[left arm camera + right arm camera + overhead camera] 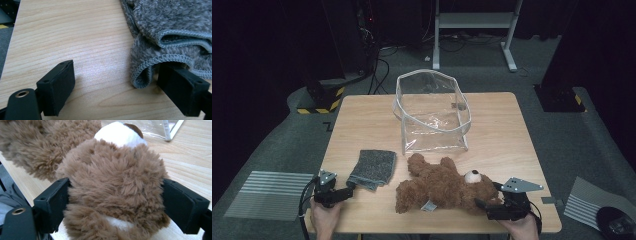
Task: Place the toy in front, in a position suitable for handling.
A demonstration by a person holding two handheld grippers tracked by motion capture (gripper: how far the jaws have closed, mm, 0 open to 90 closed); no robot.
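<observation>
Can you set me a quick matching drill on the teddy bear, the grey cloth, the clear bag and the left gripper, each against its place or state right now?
Things:
1. teddy bear
2. grey cloth
3. clear bag
4. left gripper

States:
A. stands open-topped at the table's middle
B. lies on its back, head between the right gripper's jaws
C. open, one jaw tucked at a folded hem
D. folded, near the front left edge

Pairs: 1-B, 2-D, 3-A, 4-C
</observation>
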